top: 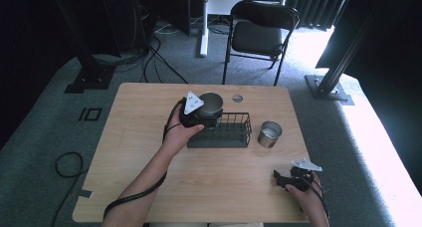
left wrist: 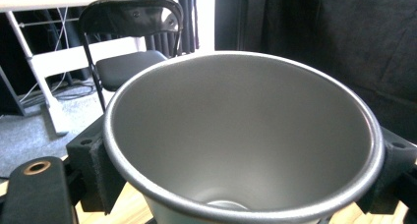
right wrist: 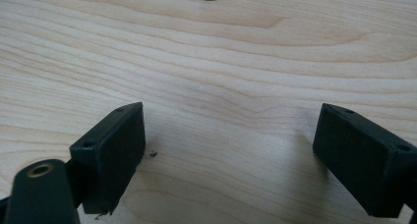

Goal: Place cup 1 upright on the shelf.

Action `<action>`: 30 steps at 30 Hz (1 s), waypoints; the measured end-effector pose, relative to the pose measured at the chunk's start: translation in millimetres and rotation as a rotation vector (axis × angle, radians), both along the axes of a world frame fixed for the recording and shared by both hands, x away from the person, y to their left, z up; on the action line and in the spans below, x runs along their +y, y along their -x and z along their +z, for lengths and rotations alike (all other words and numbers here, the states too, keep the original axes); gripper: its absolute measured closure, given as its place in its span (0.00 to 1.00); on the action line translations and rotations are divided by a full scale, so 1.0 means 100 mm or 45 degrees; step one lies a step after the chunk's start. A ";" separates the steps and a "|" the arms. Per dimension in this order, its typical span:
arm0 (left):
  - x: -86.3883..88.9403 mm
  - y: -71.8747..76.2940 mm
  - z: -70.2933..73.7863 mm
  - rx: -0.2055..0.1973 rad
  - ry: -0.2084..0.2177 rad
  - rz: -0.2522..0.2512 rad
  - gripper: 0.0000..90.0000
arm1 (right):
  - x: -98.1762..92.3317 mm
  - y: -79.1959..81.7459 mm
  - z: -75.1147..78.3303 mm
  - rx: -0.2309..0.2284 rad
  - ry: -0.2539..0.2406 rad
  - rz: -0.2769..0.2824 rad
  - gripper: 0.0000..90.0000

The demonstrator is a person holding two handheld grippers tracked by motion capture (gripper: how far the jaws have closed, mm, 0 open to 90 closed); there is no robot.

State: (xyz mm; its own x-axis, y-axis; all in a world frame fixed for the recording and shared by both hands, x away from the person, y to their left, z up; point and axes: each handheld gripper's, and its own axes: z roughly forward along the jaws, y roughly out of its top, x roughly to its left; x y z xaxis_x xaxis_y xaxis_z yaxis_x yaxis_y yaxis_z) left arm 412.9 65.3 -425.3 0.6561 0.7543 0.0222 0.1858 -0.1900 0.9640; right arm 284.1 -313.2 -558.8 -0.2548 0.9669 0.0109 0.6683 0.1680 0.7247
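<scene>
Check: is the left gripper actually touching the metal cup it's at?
Touching. In the left gripper view the jaw pads press flat against both sides of the metal cup, with no gap at either side.

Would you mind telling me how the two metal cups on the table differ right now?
The held cup is gripped by the left tongs at the wire basket's far left corner; the free cup stands alone on the table, right of the basket. The held cup looks wider. The right tongs are open and grip neither. Both cups are upright, silvery, open-topped.
</scene>
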 end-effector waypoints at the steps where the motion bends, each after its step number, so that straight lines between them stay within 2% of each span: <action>1: 0.00 0.00 0.00 0.000 0.000 0.000 0.15 | 0.00 0.00 0.00 0.000 0.001 0.000 0.13; 8: 0.08 -0.05 -0.17 0.024 0.004 0.042 0.15 | 0.00 0.00 0.00 0.000 0.001 0.001 0.13; 19: 0.13 -0.10 -0.34 0.048 -0.002 0.074 0.15 | 0.00 0.00 0.00 0.000 0.001 0.000 0.13; 30: 0.16 -0.10 -0.48 0.068 -0.015 0.079 0.15 | 0.00 0.00 0.00 0.000 0.001 0.001 0.13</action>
State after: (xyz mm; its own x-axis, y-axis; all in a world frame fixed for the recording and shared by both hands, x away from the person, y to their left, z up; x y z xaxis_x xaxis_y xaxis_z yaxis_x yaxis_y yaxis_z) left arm 423.3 80.9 -473.3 0.6084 0.7936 -0.0024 0.2485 -0.1876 0.9503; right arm 284.1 -313.2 -558.8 -0.2552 0.9668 0.0101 0.6680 0.1688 0.7248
